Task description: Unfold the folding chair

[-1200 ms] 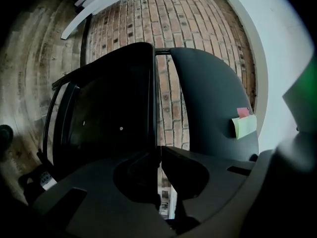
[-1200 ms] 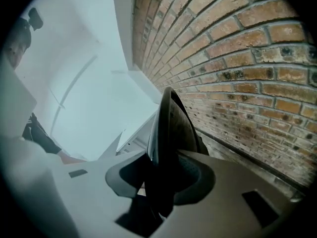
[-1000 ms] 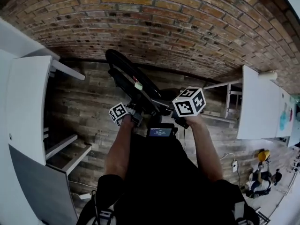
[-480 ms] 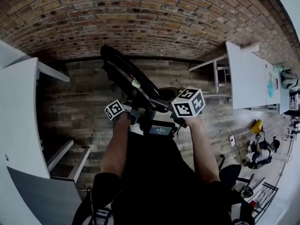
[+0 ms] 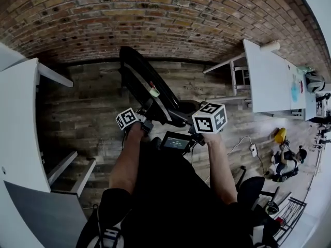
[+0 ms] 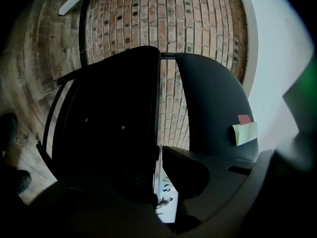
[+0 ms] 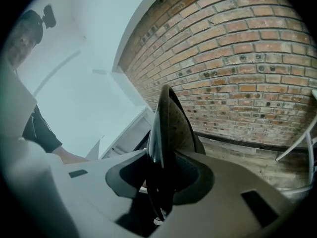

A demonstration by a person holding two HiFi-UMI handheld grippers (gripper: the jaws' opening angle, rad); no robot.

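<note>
Now chair [image 5: 138, 72] long axis prob. twd wall [image 5: 165, 19].

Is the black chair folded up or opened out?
Mostly folded: the chair has two black panels nearly flat together, thin gap between.

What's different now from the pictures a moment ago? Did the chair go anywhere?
The folding chair was carried sideways along the brick wall, away from the white shelves and toward the white table. The left tongs and right tongs still clamp it, and it stays folded.
</note>
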